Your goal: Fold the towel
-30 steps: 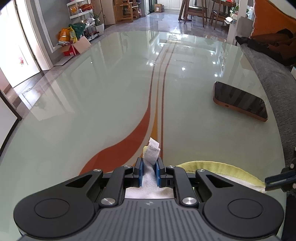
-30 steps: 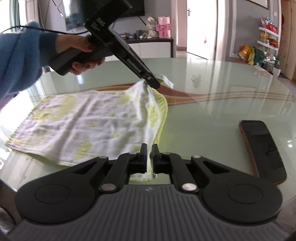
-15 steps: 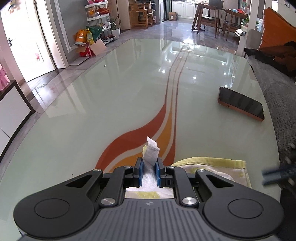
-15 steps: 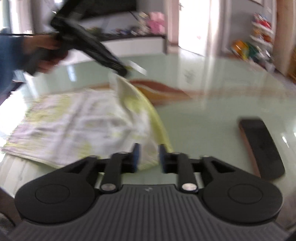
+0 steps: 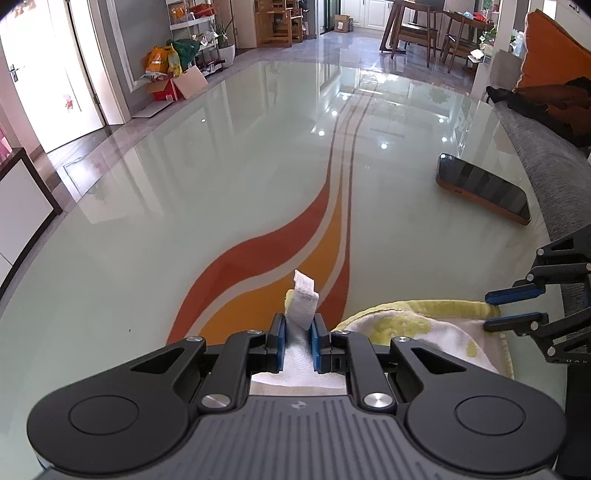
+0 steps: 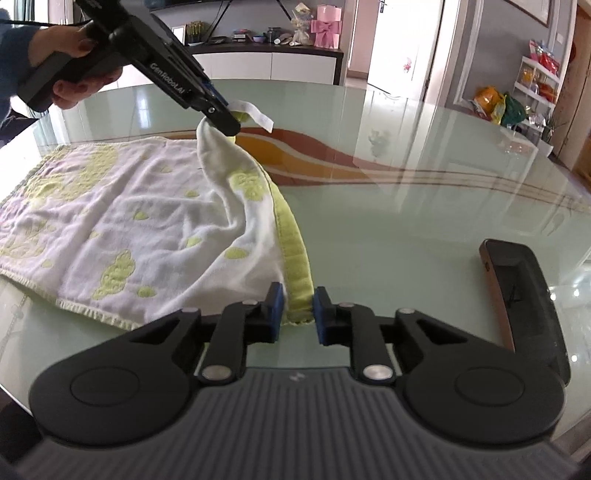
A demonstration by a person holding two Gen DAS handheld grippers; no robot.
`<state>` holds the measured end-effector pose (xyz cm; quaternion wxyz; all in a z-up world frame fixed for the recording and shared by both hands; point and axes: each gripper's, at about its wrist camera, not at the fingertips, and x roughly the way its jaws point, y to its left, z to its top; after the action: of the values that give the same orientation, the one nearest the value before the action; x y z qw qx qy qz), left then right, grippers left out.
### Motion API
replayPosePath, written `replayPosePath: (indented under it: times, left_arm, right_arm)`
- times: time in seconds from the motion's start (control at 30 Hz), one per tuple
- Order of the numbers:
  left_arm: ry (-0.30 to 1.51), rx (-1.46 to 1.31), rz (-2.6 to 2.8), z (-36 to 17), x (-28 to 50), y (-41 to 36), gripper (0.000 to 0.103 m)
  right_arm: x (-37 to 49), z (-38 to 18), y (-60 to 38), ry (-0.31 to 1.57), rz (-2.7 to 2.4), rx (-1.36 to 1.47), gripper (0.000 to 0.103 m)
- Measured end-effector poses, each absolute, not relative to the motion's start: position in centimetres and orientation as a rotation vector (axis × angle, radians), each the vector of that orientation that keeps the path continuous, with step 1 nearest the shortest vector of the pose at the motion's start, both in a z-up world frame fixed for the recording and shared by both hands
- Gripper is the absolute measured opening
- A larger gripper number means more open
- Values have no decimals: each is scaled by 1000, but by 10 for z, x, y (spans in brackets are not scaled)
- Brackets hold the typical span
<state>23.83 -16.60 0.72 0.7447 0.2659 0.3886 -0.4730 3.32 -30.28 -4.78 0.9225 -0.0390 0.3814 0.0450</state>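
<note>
The white cotton towel with yellow-green pattern (image 6: pixel 122 206) lies on the glossy glass table (image 6: pixel 388 206); the left tool (image 5: pixel 299 334) clenches its tagged corner, lifted; the right tool (image 6: pixel 298 308) is released around the yellow hem, so this corner can slip and the fold go crooked.

Ahead of the fingers a glossy pale-green glass tabletop with orange swirl (image 5: pixel 258 192) mirrors ceiling lights, a bright white doorway (image 5: pixel 48 74) glows far left, dark wooden dining chairs (image 5: pixel 417 33) stand beyond.
</note>
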Motion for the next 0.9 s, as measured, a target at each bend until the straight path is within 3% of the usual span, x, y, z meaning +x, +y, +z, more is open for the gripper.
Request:
replayPosePath:
  times: [0.07,0.5,0.73,0.87,0.9]
  left_arm:
    - [850,582,-1035,8,238,-168,16]
    - [799,548,-1078,6,229,-205,19]
    - [787,564,-1051,-9,227,-239,30]
    - [793,581,-1032,-12,233,-238,43]
    - [796,579,-1027,-12,235,-236,46]
  right_arm:
    - [29,-45,-308,773,84,-59,4]
    - [-10,-34,-315,774,33,-21,4]
    - [-2,-42,-312,798,7,1,6]
    - [-5,-45,-313,791,-19,0,33]
    - [-6,-45,-313,788,-20,5,33]
